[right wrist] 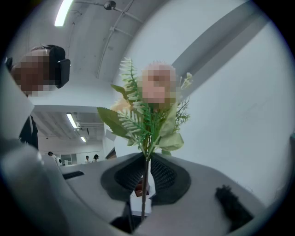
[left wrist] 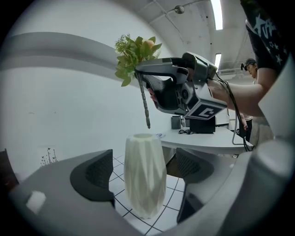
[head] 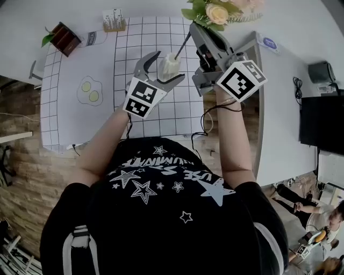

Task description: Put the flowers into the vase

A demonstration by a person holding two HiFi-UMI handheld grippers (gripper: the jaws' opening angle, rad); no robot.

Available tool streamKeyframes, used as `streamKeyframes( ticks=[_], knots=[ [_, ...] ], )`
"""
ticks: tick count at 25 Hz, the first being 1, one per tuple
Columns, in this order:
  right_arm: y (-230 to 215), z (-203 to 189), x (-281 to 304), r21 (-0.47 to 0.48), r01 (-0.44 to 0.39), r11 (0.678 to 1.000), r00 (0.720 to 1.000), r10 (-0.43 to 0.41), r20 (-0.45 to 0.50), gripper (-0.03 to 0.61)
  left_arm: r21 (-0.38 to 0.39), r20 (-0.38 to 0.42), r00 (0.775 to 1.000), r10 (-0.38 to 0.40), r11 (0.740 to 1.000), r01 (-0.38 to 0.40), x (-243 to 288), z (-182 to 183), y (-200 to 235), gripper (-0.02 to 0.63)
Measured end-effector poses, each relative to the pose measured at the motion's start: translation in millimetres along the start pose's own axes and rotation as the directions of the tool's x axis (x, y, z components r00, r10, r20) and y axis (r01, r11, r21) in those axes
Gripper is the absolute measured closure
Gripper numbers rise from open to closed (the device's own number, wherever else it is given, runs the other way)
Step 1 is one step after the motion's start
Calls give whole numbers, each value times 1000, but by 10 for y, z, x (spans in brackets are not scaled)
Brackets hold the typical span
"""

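The vase (head: 170,65), pale and faceted, is seen standing upright on the grid-printed mat (head: 161,121) that covers the table. It is located between the jaws of the left gripper (head: 165,69); in the left gripper view the jaws are spread wide, and a gap is left between each pad and the vase (left wrist: 145,175), so no grip is applied. The flowers (head: 217,13) are held by the right gripper (head: 198,31), whose jaws are clamped on the thin stem, as is shown in the right gripper view, where the stem passes between the closed pads and the flowers (right wrist: 147,120) rise above them. In the left gripper view the lower end of the stem is seen hanging just above the vase mouth, not inside it. A fried-egg drawing (head: 90,90) is printed on the mat, well apart from the vase.
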State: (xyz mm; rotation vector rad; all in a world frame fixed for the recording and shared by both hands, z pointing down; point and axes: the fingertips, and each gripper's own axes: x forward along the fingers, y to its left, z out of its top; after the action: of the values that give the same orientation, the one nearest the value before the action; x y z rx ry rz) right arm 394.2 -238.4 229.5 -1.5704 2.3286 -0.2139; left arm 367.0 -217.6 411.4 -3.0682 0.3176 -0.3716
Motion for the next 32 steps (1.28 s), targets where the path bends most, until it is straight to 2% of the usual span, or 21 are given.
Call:
streamKeyframes(
  ticks=[5, 6, 7, 8, 14, 19, 26, 32],
  knots=[
    [-26, -65, 6, 10, -4, 1000, 1000, 4, 4, 531, 5, -24, 1000, 10, 1000, -10, 140, -92, 14, 182],
    [-31, -78, 9, 10, -4, 1000, 1000, 4, 2, 531, 5, -31, 999, 8, 1000, -7, 155, -107, 18, 208],
    [-34, -91, 12, 9, -3, 1000, 1000, 3, -1, 531, 7, -39, 999, 3, 1000, -2, 163, -121, 17, 265],
    [-37, -103, 12, 8, -1, 1000, 1000, 1, -3, 531, 9, -44, 999, -4, 1000, 4, 165, -131, 13, 287],
    [-69, -194, 10, -21, 15, 1000, 1000, -15, -9, 531, 18, -34, 999, -14, 1000, 15, 167, -135, -9, 290],
    [-90, -442, 32, -37, 25, 999, 998, -27, -59, 531, 14, -25, 1000, -15, 1000, 16, 160, -130, -5, 291],
    [-58, -869, -135, -78, -8, 997, 984, -6, -180, 531, 15, -26, 999, -18, 1000, 18, 166, -126, -12, 290],
    [20, -1116, -169, -157, -39, 987, 955, -10, -297, 526, 8, -26, 999, -20, 1000, 20, 158, -138, 2, 290]
  ],
)
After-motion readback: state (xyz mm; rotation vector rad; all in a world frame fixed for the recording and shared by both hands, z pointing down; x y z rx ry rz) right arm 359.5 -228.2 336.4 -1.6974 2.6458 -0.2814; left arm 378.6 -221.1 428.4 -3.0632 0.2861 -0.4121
